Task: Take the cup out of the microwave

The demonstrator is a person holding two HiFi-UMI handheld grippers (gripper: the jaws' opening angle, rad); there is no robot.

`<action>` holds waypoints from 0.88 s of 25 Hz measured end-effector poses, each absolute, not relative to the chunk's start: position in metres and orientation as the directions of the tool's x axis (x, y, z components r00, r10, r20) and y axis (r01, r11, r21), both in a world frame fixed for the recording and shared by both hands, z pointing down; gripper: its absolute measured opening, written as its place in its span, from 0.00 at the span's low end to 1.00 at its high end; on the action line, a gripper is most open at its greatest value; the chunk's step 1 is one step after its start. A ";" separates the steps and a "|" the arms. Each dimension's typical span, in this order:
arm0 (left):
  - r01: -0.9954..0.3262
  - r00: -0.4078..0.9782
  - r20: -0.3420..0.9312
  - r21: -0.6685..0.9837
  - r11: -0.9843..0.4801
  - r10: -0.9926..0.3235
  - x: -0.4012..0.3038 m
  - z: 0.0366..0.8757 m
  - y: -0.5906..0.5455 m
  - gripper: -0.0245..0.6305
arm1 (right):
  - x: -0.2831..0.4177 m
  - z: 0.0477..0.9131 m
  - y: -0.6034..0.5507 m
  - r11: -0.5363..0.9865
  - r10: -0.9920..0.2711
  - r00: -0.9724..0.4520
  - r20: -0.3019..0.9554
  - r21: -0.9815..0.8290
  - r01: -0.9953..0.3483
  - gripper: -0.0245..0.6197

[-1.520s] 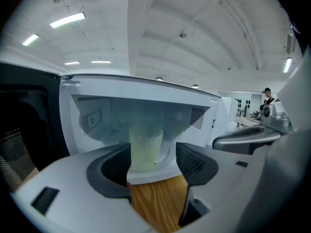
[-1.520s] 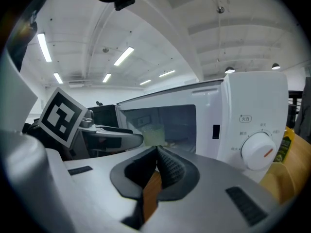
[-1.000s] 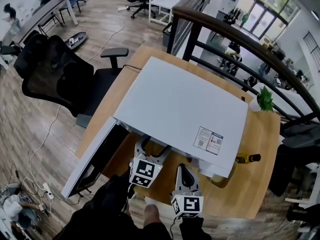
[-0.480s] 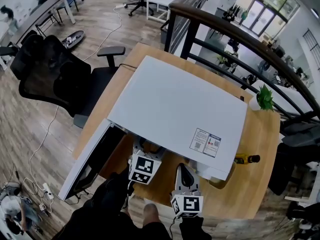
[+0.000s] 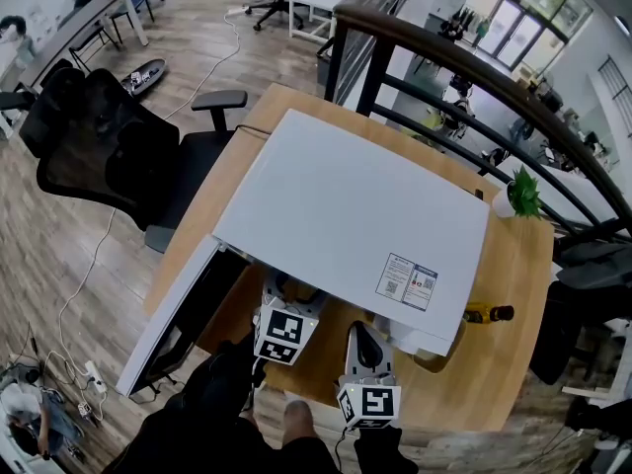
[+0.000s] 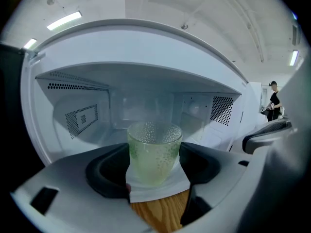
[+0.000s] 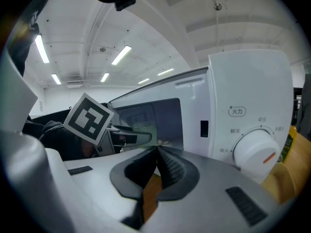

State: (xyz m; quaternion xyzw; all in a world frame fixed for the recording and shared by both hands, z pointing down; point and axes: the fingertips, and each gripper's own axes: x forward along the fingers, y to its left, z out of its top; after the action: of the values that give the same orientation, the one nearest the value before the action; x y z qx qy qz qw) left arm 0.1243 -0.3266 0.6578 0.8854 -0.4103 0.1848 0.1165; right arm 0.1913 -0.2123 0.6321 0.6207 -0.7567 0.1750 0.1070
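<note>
Holding: my left gripper [image 6: 154, 168] has its two black pads pressed on the flanks of the cup [image 6: 154, 149], at the cup's 9 and 3 o'clock. I read that as a firm clamp.
Cup place: it is at the mouth of the microwave [image 5: 355, 215] cavity. Its base shows against the white floor lip, and I cannot tell whether it rests there or is lifted. The wooden table [image 5: 494, 363] shows just below at 6 o'clock.
Cup axis: the cup is upright with its long axis vertical. The open rim points to 12 o'clock and the base to 6 o'clock, with no tilt that I can see.
Cup look: pale green translucent glass with a dimpled wall.
Right gripper [image 7: 156, 152]: the jaws are pinched together tip to tip with nothing between them. It hangs before the control panel, and the dial [image 7: 252, 152] is at its 3 o'clock.
Door [image 5: 183, 314]: open, swung out toward 8 o'clock of the microwave in the head view.
Head view: both grippers sit at 6 o'clock of the microwave. The left one's tips are hidden under the front edge of the microwave's top.
Tabletop: the bottle [image 5: 489, 313] is at 4 o'clock of the microwave and the plant [image 5: 521, 196] at 2 o'clock.
Chair [image 5: 109, 146]: at 9 o'clock, off the table.
</note>
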 end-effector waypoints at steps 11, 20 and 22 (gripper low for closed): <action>-0.747 0.620 0.402 0.040 -0.663 -0.674 0.116 0.626 -0.305 0.52 | 0.183 0.605 -0.202 0.149 -0.922 -0.183 0.341 -0.124 -0.981 0.06; -0.705 0.662 0.392 0.036 -0.708 -0.639 0.104 0.592 -0.268 0.52 | 0.175 0.567 -0.188 0.114 -0.950 -0.135 0.282 -0.089 -0.990 0.06; -0.695 0.671 0.391 0.038 -0.718 -0.630 0.100 0.584 -0.261 0.52 | 0.173 0.557 -0.184 0.100 -0.954 -0.119 0.275 -0.083 -0.992 0.06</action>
State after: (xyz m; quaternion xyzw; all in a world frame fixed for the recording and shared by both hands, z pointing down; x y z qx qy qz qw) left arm 0.1005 -0.2605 0.5840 0.9095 -0.3641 0.1780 0.0919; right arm 0.1727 -0.1840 0.5575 0.6593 -0.7377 0.1240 0.0757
